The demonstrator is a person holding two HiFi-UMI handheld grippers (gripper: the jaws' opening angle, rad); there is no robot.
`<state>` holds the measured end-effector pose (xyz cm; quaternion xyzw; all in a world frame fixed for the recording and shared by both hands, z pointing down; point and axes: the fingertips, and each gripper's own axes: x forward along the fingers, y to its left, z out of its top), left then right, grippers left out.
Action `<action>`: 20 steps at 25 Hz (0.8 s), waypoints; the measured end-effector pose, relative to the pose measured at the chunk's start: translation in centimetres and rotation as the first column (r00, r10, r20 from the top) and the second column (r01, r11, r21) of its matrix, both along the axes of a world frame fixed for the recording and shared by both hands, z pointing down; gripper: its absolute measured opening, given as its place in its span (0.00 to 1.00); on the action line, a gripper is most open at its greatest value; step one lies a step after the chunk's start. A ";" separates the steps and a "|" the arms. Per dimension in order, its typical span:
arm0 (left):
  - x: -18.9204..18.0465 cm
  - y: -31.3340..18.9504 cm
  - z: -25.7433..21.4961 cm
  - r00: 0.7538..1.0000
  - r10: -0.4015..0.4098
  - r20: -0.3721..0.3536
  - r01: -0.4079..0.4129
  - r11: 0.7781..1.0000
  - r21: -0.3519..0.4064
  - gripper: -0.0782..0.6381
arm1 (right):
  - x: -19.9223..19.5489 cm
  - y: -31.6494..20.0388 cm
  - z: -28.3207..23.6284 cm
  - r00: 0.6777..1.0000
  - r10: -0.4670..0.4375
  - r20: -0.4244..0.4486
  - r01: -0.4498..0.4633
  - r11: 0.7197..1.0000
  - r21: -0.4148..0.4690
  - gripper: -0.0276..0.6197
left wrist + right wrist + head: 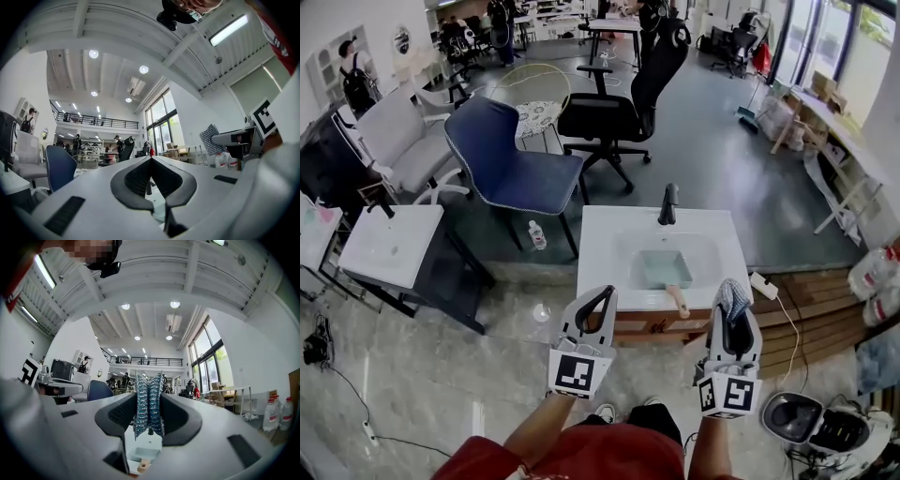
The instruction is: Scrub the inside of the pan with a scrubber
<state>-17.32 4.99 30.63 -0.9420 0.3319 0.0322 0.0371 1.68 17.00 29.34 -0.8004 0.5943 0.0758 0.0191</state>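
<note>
A pale teal square pan [664, 269] with a wooden handle [678, 300] lies in the basin of a white sink unit [609, 246], below a black faucet [669, 202]. Both grippers hang in front of the sink's near edge, apart from the pan. My left gripper [605, 293] is shut with nothing in it; its jaws meet at the tip [150, 160]. My right gripper [731, 292] is shut on a blue-grey mesh scrubber [148, 404], which stands upright between the jaws. Under the scrubber, the right gripper view shows the pan [140, 452] and its handle [142, 467].
A blue chair [511, 155] and a black office chair [628, 103] stand behind the sink. A small white table [389, 244] is at the left. A water bottle [536, 234] lies on the floor. A white power strip [764, 286] sits right of the sink.
</note>
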 end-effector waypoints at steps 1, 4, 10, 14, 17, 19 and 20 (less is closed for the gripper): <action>0.3 -0.4 0.3 1.000 -0.004 0.001 0.004 1.000 -0.002 0.13 | 0.4 -0.4 0.3 1.000 -0.004 0.004 0.004 1.000 0.001 0.30; 1.5 -1.7 1.2 1.000 -0.030 0.002 0.030 1.000 -0.001 0.13 | 2.1 -2.1 1.0 0.999 -0.025 0.022 0.025 1.000 0.009 0.31; 6.1 -5.4 1.4 0.996 -0.090 0.009 0.090 0.996 0.003 0.13 | 7.7 -7.3 1.5 0.996 -0.078 0.038 0.077 0.997 0.015 0.31; 10.0 -8.2 0.6 0.991 -0.133 0.007 0.133 0.991 0.010 0.13 | 12.2 -11.3 1.2 0.992 -0.118 0.037 0.118 0.993 0.014 0.31; 13.0 -10.3 0.2 0.985 -0.173 0.013 0.173 0.985 0.013 0.13 | 15.3 -14.4 0.9 0.986 -0.162 0.029 0.162 0.987 0.013 0.31; 14.7 -11.7 -0.1 0.981 -0.195 0.014 0.195 0.981 0.019 0.13 | 17.2 -16.3 0.7 0.982 -0.188 0.028 0.188 0.982 0.016 0.31; 15.5 -12.3 -0.2 0.978 -0.206 0.016 0.206 0.978 0.020 0.13 | 18.1 -17.1 0.8 0.980 -0.199 0.027 0.199 0.980 0.016 0.31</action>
